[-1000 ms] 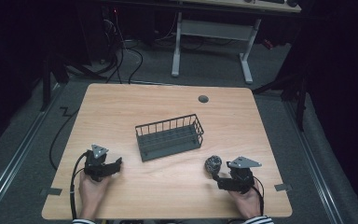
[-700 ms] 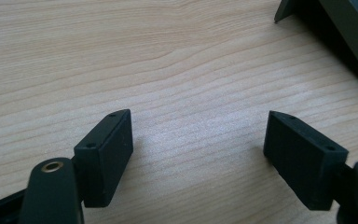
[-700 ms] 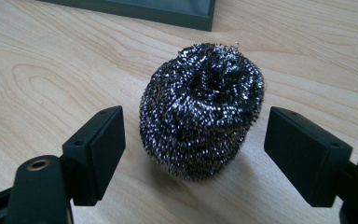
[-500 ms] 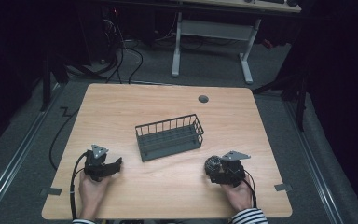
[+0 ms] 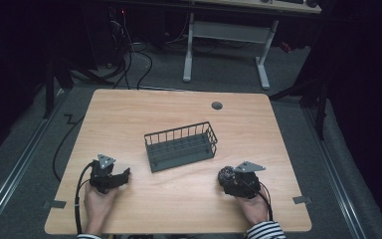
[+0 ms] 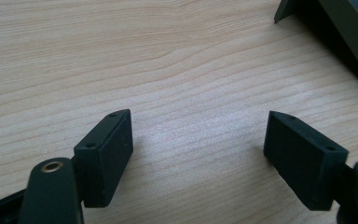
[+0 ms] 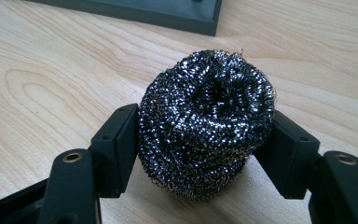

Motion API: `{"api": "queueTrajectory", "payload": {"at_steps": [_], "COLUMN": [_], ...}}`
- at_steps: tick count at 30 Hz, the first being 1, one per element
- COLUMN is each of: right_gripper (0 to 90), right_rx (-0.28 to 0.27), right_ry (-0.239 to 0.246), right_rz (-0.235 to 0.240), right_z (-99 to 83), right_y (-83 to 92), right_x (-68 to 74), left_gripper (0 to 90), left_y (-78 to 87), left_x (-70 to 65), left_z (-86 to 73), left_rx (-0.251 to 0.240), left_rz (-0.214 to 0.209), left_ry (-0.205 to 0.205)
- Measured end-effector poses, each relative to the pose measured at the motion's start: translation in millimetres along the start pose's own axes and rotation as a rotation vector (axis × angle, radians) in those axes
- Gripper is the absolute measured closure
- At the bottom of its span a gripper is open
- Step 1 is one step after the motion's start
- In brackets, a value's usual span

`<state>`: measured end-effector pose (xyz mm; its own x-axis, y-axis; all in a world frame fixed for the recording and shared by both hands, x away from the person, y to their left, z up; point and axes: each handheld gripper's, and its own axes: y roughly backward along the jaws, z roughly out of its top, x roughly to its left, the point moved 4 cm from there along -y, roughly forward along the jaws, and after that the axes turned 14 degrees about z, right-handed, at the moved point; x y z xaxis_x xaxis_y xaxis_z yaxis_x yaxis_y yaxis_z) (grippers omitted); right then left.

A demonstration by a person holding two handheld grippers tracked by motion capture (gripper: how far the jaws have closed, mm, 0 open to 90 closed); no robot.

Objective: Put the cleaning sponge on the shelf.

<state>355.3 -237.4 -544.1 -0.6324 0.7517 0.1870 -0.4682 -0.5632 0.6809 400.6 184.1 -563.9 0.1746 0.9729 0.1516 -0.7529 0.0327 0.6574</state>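
Squeezing a steel wool scourer [image 7: 206,122] between jaws that have just been closing, the right gripper [image 5: 227,178] is holding it at the wooden table's [image 5: 179,114] near right, just beside the wire basket [image 5: 180,146]. The left gripper [image 6: 198,154] is resting with jaws apart over bare wood.

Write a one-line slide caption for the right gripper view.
Right tool, its jaws having just closed, clamps a round, dark steel-wool scouring pad on the light wooden table, near the dark wire basket.
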Motion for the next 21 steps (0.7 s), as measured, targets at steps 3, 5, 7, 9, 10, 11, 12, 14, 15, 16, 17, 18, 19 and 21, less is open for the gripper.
{"api": "queueTrajectory", "payload": {"at_steps": [3,5,7,9,10,11,12,14,15,16,17,18,19,21], "right_gripper": [35.5,35.5,35.5,35.6,35.7,35.7,35.7,35.8,35.8,35.9,36.0,36.0,36.1,36.2], "right_rx": [-0.016,-0.02,-0.033,-0.036,-0.042,-0.049,-0.054,-0.059,-0.069,-0.071,-0.079,-0.079,-0.084,-0.088], "right_ry": [0.012,0.014,0.032,0.034,0.044,0.05,0.06,0.061,0.069,0.072,0.079,0.079,0.082,0.089], "right_rz": [0.006,0.009,0.024,0.028,0.03,0.034,0.043,0.045,0.052,0.059,0.071,0.071,0.077,0.085], "right_z": [1.4,2.1,7.1,8.8,12.1,14.9,20.2,22.7,26.7,29.9,37.1,37.1,39.6,46.1], "right_y": [4.2,5.6,11.4,12.9,15.3,17.2,20.0,21.1,22.4,23.3,24.4,24.4,24.6,25.5], "right_x": [2.2,3.2,6.7,7.9,9.5,10.9,13.1,14.3,15.9,17.3,19.6,19.6,20.0,21.3], "left_gripper": [24.3,24.3,24.3,24.3,24.3,24.3,24.3,24.3,24.3,24.4,24.3,24.3,24.3,24.3], "left_y": [-0.1,-0.1,0.0,-0.1,0.0,0.0,-0.1,0.0,0.0,0.0,0.0,0.0,0.0,0.0], "left_x": [0.0,-0.1,-0.1,-0.1,-0.1,-0.1,-0.1,-0.1,-0.2,-0.2,-0.2,-0.2,-0.2,-0.2], "left_z": [0.0,0.0,0.0,0.0,0.0,0.0,0.0,0.0,0.0,0.0,0.0,0.0,0.0,0.0], "left_rx": [-0.001,-0.001,-0.001,-0.001,-0.001,-0.001,-0.001,-0.001,-0.002,-0.001,-0.002,-0.002,-0.002,-0.001], "left_rz": [0.001,0.0,0.0,0.0,0.0,0.0,0.0,0.0,0.001,0.001,0.0,0.0,0.0,0.0], "left_ry": [0.0,-0.001,-0.001,-0.001,-0.001,-0.001,-0.001,-0.001,-0.001,-0.001,-0.001,-0.001,-0.001,-0.001]}}
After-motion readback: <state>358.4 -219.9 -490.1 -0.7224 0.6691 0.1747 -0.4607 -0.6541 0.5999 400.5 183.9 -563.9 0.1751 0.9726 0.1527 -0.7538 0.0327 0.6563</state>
